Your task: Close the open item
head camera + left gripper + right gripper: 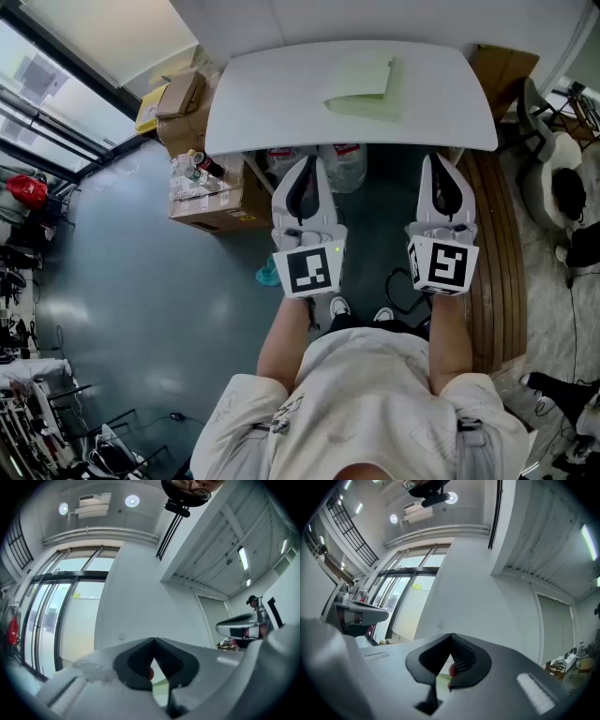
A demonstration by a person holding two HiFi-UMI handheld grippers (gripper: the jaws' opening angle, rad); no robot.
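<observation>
A pale green folder [361, 92] lies on the white table [281, 103], right of the middle, with one flap raised a little. Both grippers hang in front of the table's near edge, apart from it and tilted slightly upward. My left gripper [307, 163] is shut with nothing between its pads, and in the left gripper view its tips [153, 641] meet. My right gripper [441, 159] is shut and empty too, its tips [451, 637] closed in the right gripper view. A sliver of green shows below each pair of jaws.
Cardboard boxes [208, 199] are stacked left of the table, and another box [502, 66] stands at its back right. Large water bottles [342, 167] sit under the table. A slatted wooden bench [495, 253] runs along the right, with an office chair [558, 183] beyond.
</observation>
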